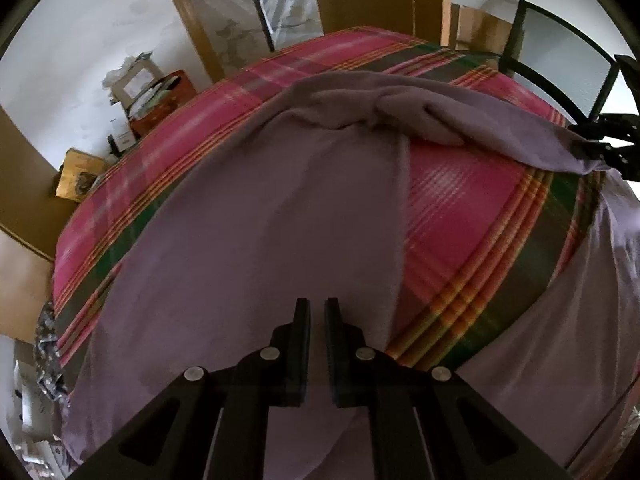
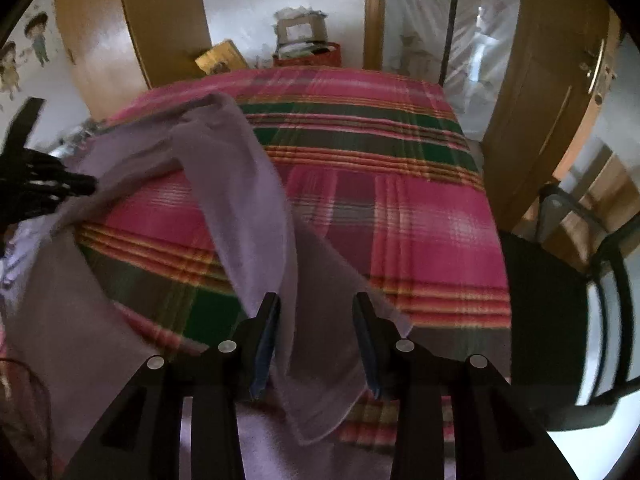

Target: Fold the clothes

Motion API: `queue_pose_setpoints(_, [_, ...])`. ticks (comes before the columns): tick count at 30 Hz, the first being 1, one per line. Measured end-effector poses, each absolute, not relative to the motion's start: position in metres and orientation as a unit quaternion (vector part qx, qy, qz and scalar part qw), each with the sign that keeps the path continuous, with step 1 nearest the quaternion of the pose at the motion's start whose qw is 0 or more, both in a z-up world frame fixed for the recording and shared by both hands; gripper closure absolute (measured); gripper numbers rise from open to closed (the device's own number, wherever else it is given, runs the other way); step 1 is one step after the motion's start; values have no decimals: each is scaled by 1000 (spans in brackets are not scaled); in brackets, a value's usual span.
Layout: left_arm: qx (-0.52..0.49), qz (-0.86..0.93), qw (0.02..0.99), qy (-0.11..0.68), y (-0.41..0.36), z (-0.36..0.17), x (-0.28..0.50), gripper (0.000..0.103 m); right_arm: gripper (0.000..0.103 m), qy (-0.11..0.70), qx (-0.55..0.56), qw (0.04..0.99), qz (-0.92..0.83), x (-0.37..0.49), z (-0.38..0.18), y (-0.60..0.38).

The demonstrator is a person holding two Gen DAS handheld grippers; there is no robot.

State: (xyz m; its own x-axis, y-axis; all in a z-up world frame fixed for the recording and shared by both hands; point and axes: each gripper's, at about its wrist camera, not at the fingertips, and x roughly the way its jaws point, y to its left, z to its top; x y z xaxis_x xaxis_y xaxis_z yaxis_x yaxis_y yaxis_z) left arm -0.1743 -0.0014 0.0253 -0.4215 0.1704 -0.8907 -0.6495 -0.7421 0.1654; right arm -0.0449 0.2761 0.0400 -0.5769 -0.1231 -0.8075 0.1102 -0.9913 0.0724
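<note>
A lavender garment (image 1: 260, 220) (image 2: 240, 184) lies spread and partly lifted over a bed with a pink, green and orange plaid cover (image 1: 460, 200) (image 2: 400, 200). My left gripper (image 1: 317, 308) is nearly closed above the cloth. In the right wrist view this gripper (image 2: 86, 184) sits at the left edge with a raised fold of the garment drawn up to its tips, so it is shut on the cloth. My right gripper (image 2: 316, 300) stands open, a hanging strip of the garment between its fingers, pads not pressing. In the left wrist view the garment's far edge reaches the right gripper (image 1: 588, 152).
A black mesh chair (image 2: 560, 320) (image 1: 560, 52) stands close to the bed's side. Wooden doors (image 2: 540, 80) and a wardrobe panel (image 2: 160, 12) rise beyond the bed. Boxes and a red container (image 2: 308, 48) (image 1: 160, 96) sit on the floor by the wall.
</note>
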Motion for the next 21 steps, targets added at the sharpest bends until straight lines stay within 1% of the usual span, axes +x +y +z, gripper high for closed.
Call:
queue_pose_setpoints(2, [-473,802,259,256,8,23,-174,95,64,-10,453,79,-888,-39,40,274])
queue_pose_setpoints(7, [-472,803,257,259,25,20,-175,95,65,20,458,74,-886,-37,34,265])
queue_pose_setpoints(9, [-474,802,256,258,31,19,-175,95,75,19,453,71,-889,-36,35,266])
queue_pose_setpoints(10, [-477,801,254,258,33,18,-176,95,84,20,451,69,-890,-36,36,266])
queue_pose_setpoints(11, [-479,801,252,258,36,17,-177,95,91,23,450,67,-890,-36,38,267])
queue_pose_setpoints(13, [-477,801,250,262,41,16,-176,95,94,28,448,64,-891,-37,40,269])
queue_pose_setpoints(16, [-473,801,251,268,44,17,-174,95,96,21,428,53,-902,-40,49,279])
queue_pose_setpoints(21, [-468,803,245,278,49,16,-172,95,96,-22,387,21,-922,-55,67,304])
